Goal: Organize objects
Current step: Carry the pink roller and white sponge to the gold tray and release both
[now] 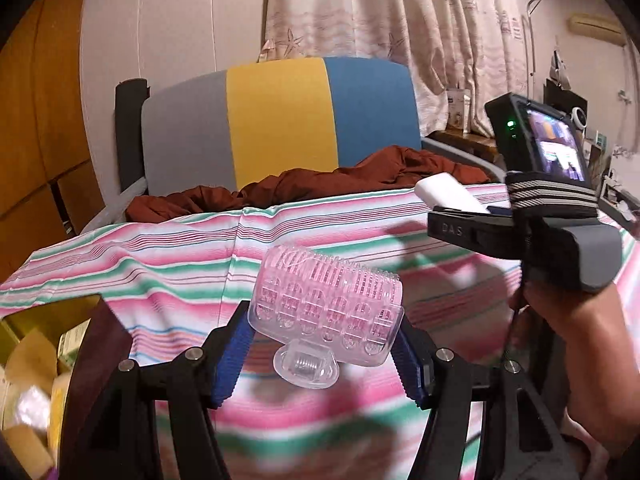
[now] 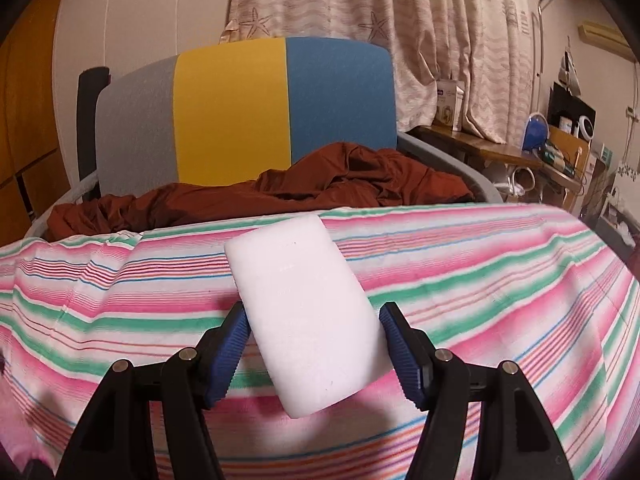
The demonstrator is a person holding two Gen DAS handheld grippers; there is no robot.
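My left gripper (image 1: 325, 346) is shut on a clear pink hair roller (image 1: 326, 306), held above the striped tablecloth (image 1: 160, 276). My right gripper (image 2: 314, 344) is shut on a white sponge block (image 2: 304, 320), held above the same striped cloth (image 2: 500, 280). In the left wrist view the right gripper (image 1: 472, 216) shows at the right, hand-held, with the white sponge (image 1: 444, 192) sticking out of its tip.
A grey, yellow and blue chair back (image 2: 248, 116) stands behind the table with a rust-brown cloth (image 2: 300, 188) heaped on it. An open box with packages (image 1: 36, 360) sits at lower left. A cluttered wooden shelf (image 2: 520, 148) is at the right, by the curtain.
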